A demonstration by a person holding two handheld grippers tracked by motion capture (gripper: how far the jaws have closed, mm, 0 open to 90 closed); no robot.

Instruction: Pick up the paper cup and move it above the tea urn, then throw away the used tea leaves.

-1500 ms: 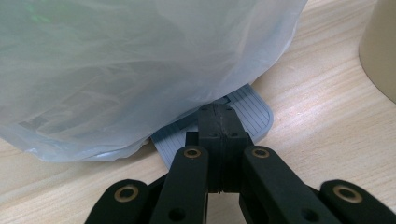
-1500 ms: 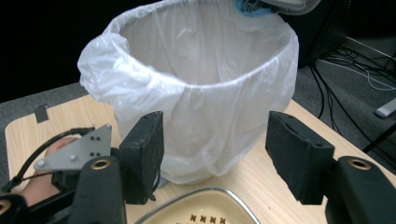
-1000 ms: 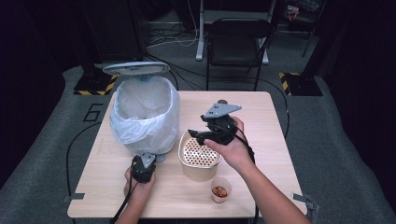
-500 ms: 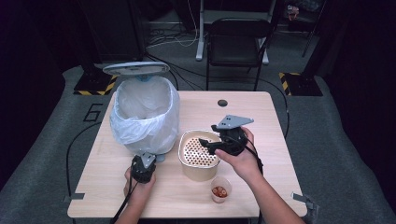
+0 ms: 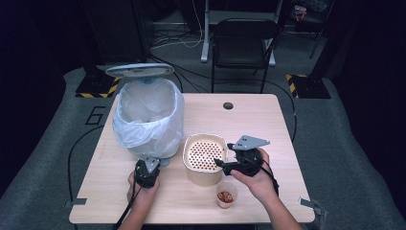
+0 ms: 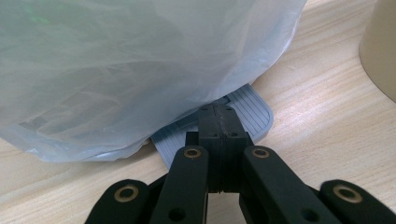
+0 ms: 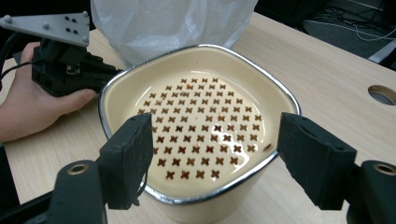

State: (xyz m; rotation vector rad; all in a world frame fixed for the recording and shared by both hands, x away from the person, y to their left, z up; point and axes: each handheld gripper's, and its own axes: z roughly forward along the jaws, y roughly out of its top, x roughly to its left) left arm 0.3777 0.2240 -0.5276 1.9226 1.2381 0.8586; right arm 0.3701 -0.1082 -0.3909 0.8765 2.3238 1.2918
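A white pedal bin (image 5: 148, 117) lined with a clear bag (image 6: 116, 60) stands at the table's left, its lid (image 5: 139, 71) raised. My left gripper (image 5: 153, 165) is shut, its tips (image 6: 217, 114) resting on the bin's grey pedal (image 6: 254, 112). A cream pot (image 5: 205, 158) with a perforated insert (image 7: 205, 126) sits mid-table. My right gripper (image 5: 219, 163) hovers at the pot's right edge. Its jaws (image 7: 215, 154) have just been opening and stand wide, framing the pot's near rim without pressing it. The left gripper (image 7: 100, 77) also shows beyond the pot.
A small clear cup (image 5: 226, 195) with reddish contents stands near the front edge, just below my right hand. A round cable hole (image 5: 228, 105) marks the table's far side. A black chair (image 5: 244, 43) stands behind the table.
My right gripper has come down and to the right, from above the pot to its right edge. The pot, bin and left gripper have stayed put.
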